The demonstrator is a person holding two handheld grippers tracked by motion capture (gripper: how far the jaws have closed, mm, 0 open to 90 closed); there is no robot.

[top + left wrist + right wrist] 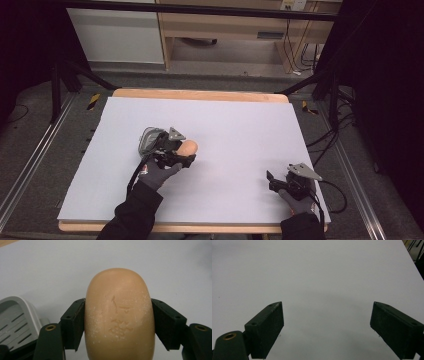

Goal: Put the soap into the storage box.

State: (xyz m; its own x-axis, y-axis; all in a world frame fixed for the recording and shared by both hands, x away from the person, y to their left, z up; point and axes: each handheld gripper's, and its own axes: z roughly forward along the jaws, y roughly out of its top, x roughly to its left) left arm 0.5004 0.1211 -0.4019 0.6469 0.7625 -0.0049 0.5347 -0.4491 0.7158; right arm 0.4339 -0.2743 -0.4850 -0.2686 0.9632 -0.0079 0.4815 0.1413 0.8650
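A tan oval bar of soap (120, 315) with a stamped mark is clamped between the two black jaws of my left gripper (118, 325). From above, the soap (188, 147) sticks out to the right of the left gripper (186, 152) near the middle of the white table sheet (235, 125). A grey slotted soap dish (149, 140) lies just left of that gripper, and its rim (22, 315) appears at the lower left of the left gripper view. My right gripper (270, 181) rests near the front right, and its jaws stand wide apart over bare sheet (327, 320).
The white sheet covers a wooden table (200, 94). Dark floor, metal rails (30, 165) and cables (330, 140) surround it. A wooden cabinet (225, 25) stands behind.
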